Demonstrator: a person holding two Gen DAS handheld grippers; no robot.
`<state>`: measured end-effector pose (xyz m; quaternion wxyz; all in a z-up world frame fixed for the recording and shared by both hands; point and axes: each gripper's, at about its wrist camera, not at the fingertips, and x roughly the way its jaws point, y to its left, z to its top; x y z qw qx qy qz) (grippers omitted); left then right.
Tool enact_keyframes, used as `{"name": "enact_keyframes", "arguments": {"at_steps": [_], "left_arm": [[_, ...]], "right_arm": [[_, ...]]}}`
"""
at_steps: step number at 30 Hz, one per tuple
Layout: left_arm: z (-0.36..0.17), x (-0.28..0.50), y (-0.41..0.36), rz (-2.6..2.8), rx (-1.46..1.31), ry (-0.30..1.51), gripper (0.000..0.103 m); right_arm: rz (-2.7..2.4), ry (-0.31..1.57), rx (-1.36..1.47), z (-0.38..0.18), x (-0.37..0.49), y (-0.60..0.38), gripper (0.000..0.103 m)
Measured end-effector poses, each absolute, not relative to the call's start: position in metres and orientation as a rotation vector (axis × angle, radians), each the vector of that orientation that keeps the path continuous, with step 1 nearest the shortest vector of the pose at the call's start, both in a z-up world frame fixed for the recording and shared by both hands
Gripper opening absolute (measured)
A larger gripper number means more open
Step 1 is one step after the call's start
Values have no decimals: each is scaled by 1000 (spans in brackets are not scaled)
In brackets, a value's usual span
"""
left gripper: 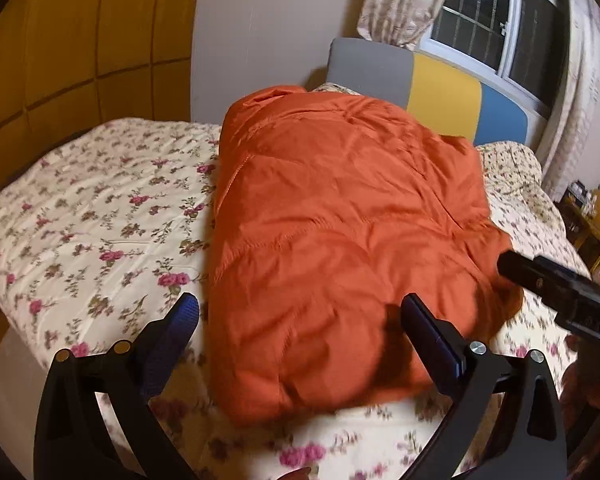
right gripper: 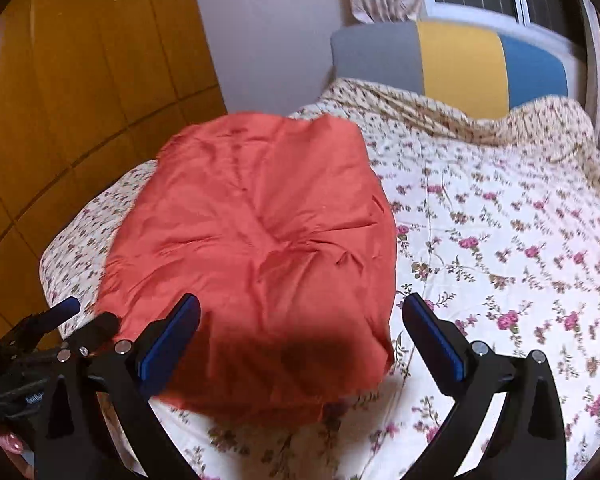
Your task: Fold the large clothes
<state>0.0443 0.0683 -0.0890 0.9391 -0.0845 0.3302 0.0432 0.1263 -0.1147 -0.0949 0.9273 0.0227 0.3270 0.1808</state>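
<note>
Centrally, an orange padded jacket (left gripper: 340,240) is seen lying in a folded, puffy bundle on a bed (left gripper: 92,208) covered by a floral quilt, with a grey, yellow and blue headboard (left gripper: 440,88) at the far end below a window (left gripper: 496,20). A wooden wardrobe (right gripper: 80,92) is seen on the left of the bed. In the left wrist view, the left tool (left gripper: 300,316) is held just above the near edge of the jacket with its 2 blue-padded fingers (left gripper: 180,324) spread wide and nothing pinched between them. In the right wrist view, the right tool (right gripper: 300,316) is likewise spread apart and empty, positioned over the jacket's near right corner. The right tool's dark tip is also seen at the jacket's right edge in the left view; whether it touches the fabric cannot be told.

The jacket is judged to be light, soft and springy, with a smooth shell that is likely to slip and puff back open once folded. A firm pinch through several layers at a seam or the near hem is judged to be the best hold, with the bundle pressed flat afterwards
</note>
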Motion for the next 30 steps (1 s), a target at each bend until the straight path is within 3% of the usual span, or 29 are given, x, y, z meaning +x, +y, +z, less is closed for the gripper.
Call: {"name": "enact_keyframes", "arguments": {"at_steps": [15,30], "left_arm": [[-64,-41,49,174,-122,567,100],[-63,-54,50,169,-145,551,100]], "right_arm": [[321,625,3,-94,35,-123,101],[327,615,-4,-92,19,-130,101]]}}
